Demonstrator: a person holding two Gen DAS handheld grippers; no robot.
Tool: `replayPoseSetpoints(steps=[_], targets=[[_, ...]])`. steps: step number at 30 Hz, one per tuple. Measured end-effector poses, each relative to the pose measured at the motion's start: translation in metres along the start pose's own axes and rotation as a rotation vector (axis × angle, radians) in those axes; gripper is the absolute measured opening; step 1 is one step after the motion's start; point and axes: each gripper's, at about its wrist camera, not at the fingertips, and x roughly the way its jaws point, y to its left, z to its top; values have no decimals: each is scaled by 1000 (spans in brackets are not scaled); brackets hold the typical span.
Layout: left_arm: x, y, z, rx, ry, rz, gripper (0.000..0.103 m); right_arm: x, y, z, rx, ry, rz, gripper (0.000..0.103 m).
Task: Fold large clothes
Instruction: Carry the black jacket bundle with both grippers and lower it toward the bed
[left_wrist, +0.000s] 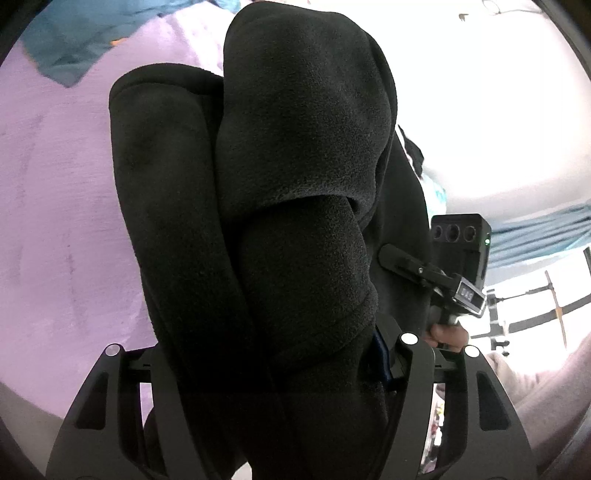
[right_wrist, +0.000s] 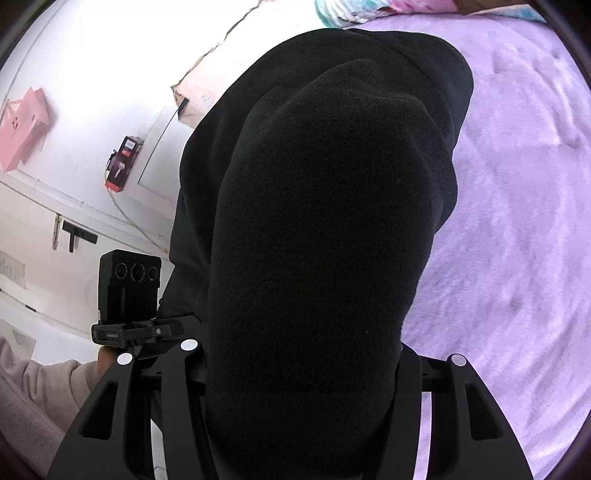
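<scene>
Garment: black fleece (left_wrist: 295, 184), thick and bunched into several layers; fills the middle of both wrist views, hanging forward from the jaws.
Left gripper (left_wrist: 273, 369): closed on a fat roll of the fleece; cloth packs the gap between its fingers at the bottom centre of the frame.
Right gripper (right_wrist: 299, 376): likewise clamped on a wad of the same fleece, bottom centre of its frame; fingertips buried in cloth.
Surface: lilac bedspread (left_wrist: 55, 221) on the left side of the left view and the right side of the right view; fleece looks lifted off it, contact hidden.
Other cloth: teal fabric (left_wrist: 74, 48), upper left of the left view, well apart from the fleece.
Person: pale sleeve (right_wrist: 33, 387), lower left of the right view.
Step in hand (judgement): carrying the gathered or part-folded fleece with both tools, mid-transfer over the bed.
Next move (judgement): lower the bundle onto a bare patch of bedspread, keep both grips level so layers do not slide, then release and flatten.
</scene>
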Motion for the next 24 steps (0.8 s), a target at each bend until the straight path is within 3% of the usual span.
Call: replayPoseSetpoints(steps=[8,11,14,16,24], targets=[[-11,35,-3,-51,-24,53,62,42,-7,1,-8,58,33,53],[14,71,-12,-99,-1,82,64,70,-33,-10,5,110,8,54],[56,99,-25,-100,63,166,70,98,-75,-31,29,187,-66,59],[62,100,-26,-76,39,163,78,100,-91,-42,1,181,-72,61],[49,104,-20,-94,35,137,78,100,-89,-37,3,213,-80,68]])
